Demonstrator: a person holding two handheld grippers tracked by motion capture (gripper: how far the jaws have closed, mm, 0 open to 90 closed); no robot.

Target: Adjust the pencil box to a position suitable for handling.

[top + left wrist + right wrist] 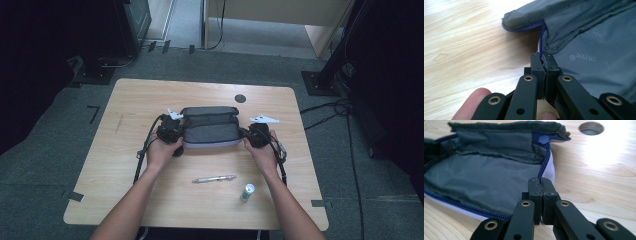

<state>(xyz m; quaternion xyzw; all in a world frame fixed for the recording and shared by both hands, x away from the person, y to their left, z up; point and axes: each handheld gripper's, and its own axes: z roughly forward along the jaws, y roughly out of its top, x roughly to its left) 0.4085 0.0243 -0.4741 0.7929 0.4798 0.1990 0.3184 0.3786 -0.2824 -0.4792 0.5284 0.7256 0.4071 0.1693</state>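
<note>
We hold the grey pouch [210, 131] at the middle of the wooden surface [130, 100], one tool at each end. Our left tool [545, 65] pinches the zipper edge at its left end; our right tool [542, 185] pinches the zipper edge at its right end. A pen [214, 178] and a small tube [247, 191] lie nearer us.

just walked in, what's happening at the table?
A person holds a gripper in each hand at a grey zip pouch lying open on the wooden table. The left gripper is shut on the pouch's zipper edge at one end, and the right gripper is shut on the zipper edge at the other end. A pen and a small green-and-white tube lie nearer the person, untouched.
</note>
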